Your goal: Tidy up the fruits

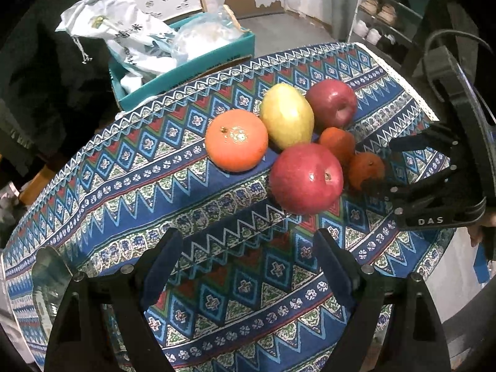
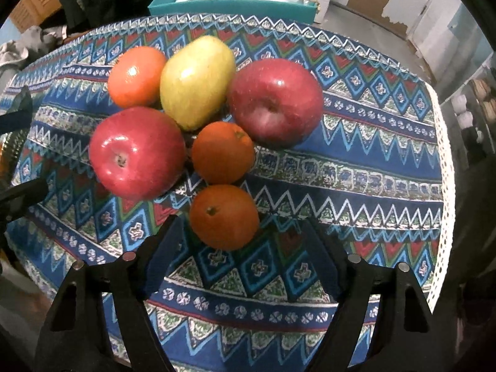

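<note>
Left view only: right gripper (image 1: 376, 167) beside small orange (image 1: 365, 167).
Right gripper: jaws apart, orange just ahead.
Left gripper (image 1: 248, 260): jaws apart, empty.

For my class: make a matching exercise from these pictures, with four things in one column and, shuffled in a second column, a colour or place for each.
Things:
1. pear
2. nearest orange
3. box
4. tablecloth

Descriptions:
A. teal, behind the table
B. yellow-green
C. just ahead of the right gripper
D. blue, patterned

Pairs: 1-B, 2-C, 3-A, 4-D
</note>
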`<state>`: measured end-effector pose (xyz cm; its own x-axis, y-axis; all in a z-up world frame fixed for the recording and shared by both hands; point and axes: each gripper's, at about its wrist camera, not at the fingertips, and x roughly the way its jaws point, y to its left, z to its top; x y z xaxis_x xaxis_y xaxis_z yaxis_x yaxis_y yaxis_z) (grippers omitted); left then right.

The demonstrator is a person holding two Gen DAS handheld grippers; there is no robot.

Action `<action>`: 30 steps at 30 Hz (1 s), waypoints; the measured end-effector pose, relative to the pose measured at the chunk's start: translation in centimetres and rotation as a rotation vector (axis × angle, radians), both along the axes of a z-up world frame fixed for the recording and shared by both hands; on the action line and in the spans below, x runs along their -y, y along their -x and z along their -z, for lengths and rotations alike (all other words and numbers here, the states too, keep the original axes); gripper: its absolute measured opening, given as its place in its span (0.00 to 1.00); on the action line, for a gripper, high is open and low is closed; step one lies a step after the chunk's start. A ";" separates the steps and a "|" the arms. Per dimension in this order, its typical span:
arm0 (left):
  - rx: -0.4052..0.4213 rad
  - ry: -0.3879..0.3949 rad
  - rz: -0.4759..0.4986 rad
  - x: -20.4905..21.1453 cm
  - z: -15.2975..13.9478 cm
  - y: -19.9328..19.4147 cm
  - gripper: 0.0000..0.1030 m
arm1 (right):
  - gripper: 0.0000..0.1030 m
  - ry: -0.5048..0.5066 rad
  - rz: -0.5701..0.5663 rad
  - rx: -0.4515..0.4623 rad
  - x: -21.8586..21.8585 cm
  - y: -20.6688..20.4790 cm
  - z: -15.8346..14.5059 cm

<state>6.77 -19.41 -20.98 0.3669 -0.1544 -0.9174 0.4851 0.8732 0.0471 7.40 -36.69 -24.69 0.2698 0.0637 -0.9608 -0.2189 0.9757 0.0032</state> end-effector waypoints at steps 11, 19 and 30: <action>-0.035 0.018 0.031 1.9 1.0 -0.4 0.85 | 0.57 -0.049 -0.023 -0.008 -0.5 -1.1 2.3; -0.086 0.070 0.006 3.3 1.9 -1.4 0.85 | 0.46 -0.059 -0.006 -0.004 0.2 -1.2 2.0; -0.116 0.036 0.016 6.4 4.3 -2.2 0.85 | 0.46 -0.081 0.197 0.056 6.1 -0.9 -1.0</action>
<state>9.00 -25.84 -25.28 0.2557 -0.1925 -0.9474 0.4991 0.8656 -0.0412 8.35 -42.78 -23.64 0.3380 0.0812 -0.9376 -0.0261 0.9967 0.0769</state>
